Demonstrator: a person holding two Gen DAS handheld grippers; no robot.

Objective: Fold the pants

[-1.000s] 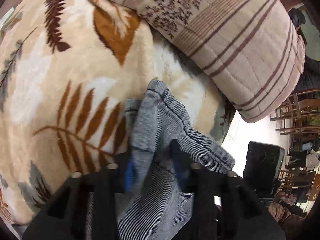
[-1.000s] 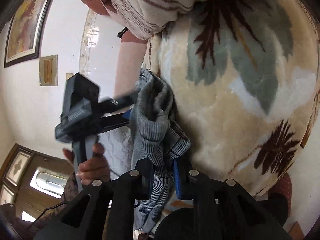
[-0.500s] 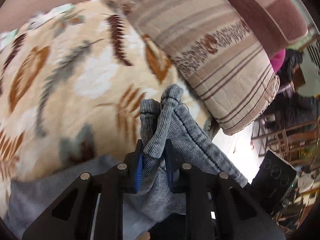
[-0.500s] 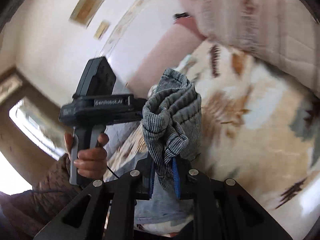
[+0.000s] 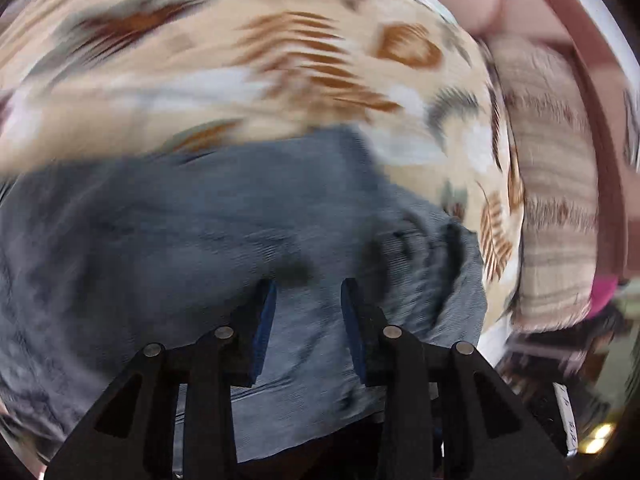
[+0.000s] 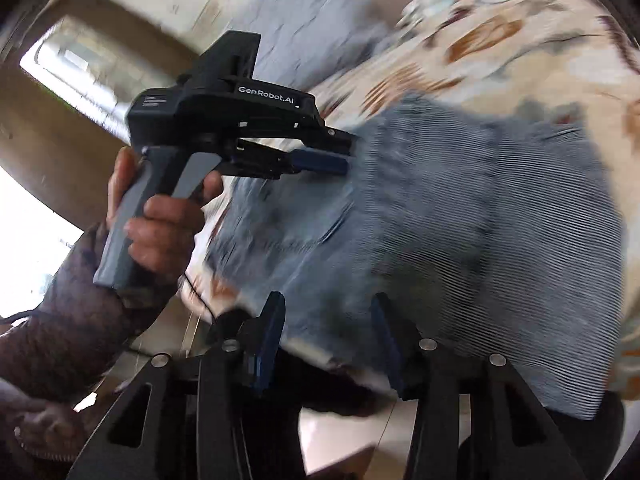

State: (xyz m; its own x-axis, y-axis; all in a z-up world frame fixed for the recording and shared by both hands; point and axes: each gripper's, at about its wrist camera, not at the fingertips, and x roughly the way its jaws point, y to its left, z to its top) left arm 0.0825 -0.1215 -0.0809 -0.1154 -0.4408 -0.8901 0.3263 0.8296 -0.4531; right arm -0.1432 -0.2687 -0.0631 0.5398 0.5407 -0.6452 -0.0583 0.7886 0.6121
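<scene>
Pants (image 5: 192,248) are spread flat on the leaf-print blanket (image 5: 224,80), beside the striped pillow (image 5: 556,184). Left gripper (image 5: 308,292): jaws are parted wide, nothing is held. Right gripper (image 6: 328,308): jaws are likewise spread, nothing clamped, denim lies beneath. Both views are motion-blurred.

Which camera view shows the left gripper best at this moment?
The right wrist view: it shows the whole left gripper from the side, with its body, handle and the hand holding it, beside the grey pants. The left wrist view shows only its own two open fingers above the pants.
</scene>
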